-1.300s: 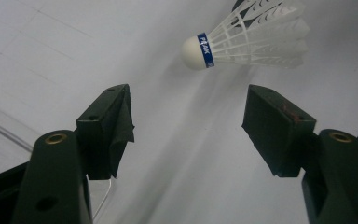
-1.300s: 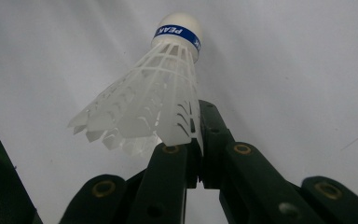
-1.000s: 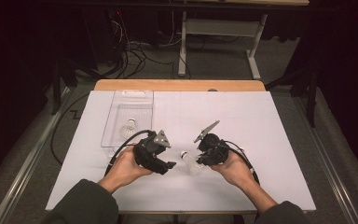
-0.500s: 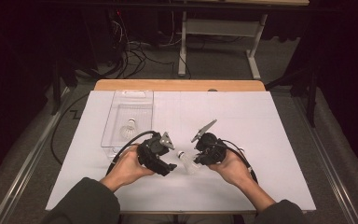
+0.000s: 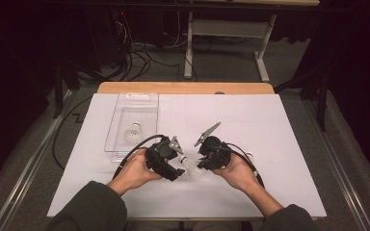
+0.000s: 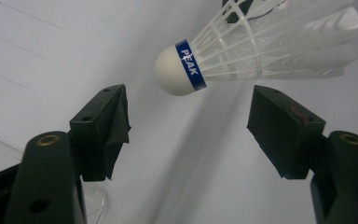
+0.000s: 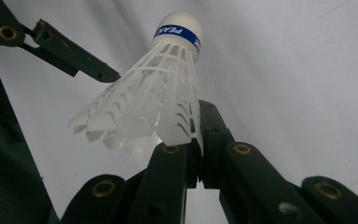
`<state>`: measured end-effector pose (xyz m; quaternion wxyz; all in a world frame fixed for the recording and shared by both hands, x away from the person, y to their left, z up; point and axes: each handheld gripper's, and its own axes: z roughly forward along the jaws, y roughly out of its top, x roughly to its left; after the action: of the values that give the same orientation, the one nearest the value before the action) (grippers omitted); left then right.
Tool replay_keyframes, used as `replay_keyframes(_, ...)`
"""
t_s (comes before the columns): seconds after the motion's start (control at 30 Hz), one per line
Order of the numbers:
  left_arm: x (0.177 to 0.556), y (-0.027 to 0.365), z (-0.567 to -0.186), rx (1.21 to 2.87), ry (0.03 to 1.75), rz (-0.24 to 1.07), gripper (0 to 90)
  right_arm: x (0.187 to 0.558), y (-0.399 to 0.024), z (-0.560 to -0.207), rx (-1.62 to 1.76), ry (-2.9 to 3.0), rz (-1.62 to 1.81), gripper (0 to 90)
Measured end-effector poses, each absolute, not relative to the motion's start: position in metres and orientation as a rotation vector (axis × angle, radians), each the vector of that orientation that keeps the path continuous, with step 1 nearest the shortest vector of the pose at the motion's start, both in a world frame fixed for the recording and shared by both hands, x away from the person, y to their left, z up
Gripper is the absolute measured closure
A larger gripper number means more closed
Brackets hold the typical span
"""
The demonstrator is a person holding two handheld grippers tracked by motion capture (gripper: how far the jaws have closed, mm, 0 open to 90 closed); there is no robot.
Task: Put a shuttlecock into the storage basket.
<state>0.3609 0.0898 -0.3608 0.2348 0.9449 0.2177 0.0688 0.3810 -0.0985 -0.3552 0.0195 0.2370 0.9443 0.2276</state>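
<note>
A white shuttlecock (image 5: 189,166) is held between the left gripper (image 5: 173,168) and the right gripper (image 5: 200,161) above the table (image 5: 270,125) — another lies in the clear tray (image 5: 118,120).

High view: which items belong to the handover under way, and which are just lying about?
In the job: shuttlecock pinched by its skirt in the right gripper; open left gripper reaching for its cork.

Lying about: clear tray; second shuttlecock inside it; small white object by the right wrist.
</note>
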Motion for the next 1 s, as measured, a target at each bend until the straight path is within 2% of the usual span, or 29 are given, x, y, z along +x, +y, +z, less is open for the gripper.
replay_keyframes(1.0, 0.358, 0.082, -0.365, 2.636, 0.520, 0.191, 28.4, 0.379, -0.086, -0.351, 0.668, 2.979, 0.740, 90.0)
